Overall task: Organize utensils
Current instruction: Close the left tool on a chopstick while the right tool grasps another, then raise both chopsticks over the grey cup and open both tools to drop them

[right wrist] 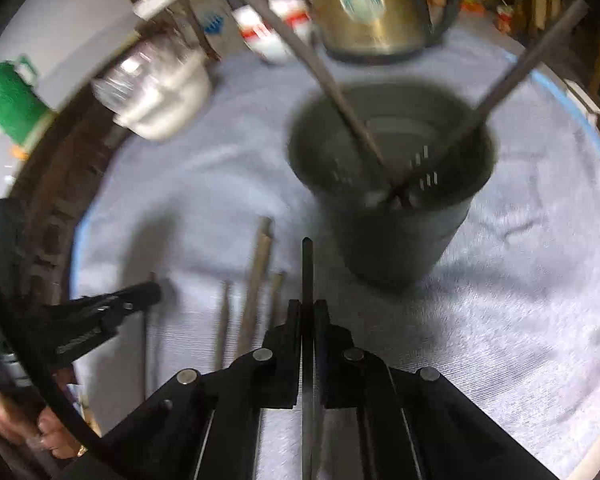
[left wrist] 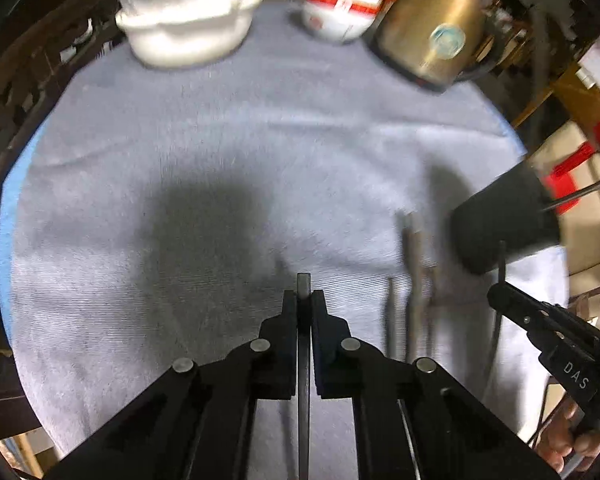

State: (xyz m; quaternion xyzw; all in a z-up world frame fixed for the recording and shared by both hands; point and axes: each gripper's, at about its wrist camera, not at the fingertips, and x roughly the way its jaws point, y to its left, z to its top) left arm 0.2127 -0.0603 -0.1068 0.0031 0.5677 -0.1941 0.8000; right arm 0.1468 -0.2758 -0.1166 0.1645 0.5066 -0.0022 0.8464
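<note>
Left gripper (left wrist: 304,300) clamped tight on a thin dark chopstick (left wrist: 303,286), tip poking out just past the jaws, pointing down over the grey-blue towel (left wrist: 220,152). Right gripper (right wrist: 308,308) pinched shut the same way on a second dark stick (right wrist: 307,268), tip reaching toward the foot of the black utensil holder (right wrist: 396,216).

Holder standing upright on the towel, two long sticks (right wrist: 352,116) already leaning inside it, crossing near the bottom, one tilted to the holder's left rim and one to its right. Slotted holes visible on the inner wall. Whether anything else lies at the bottom: too blurred to tell.

Just left of the holder, loose chopsticks (right wrist: 256,280) lying flat on the towel, roughly side by side, pale brown and darker ones mixed. Exact count lost in motion blur. Left gripper seen from the right wrist view further left of those, beyond the loose sticks, with a hand (right wrist: 56,436) gripping its handle below.

Behind the holder, a brass-coloured kettle (right wrist: 368,4) on a dark base. Left of the kettle, a white bowl with a red band (left wrist: 340,4), then a white pot with a clear lid (left wrist: 188,12) further left. Green flask (right wrist: 10,104) well off to the holder's left, beyond the table edge.
</note>
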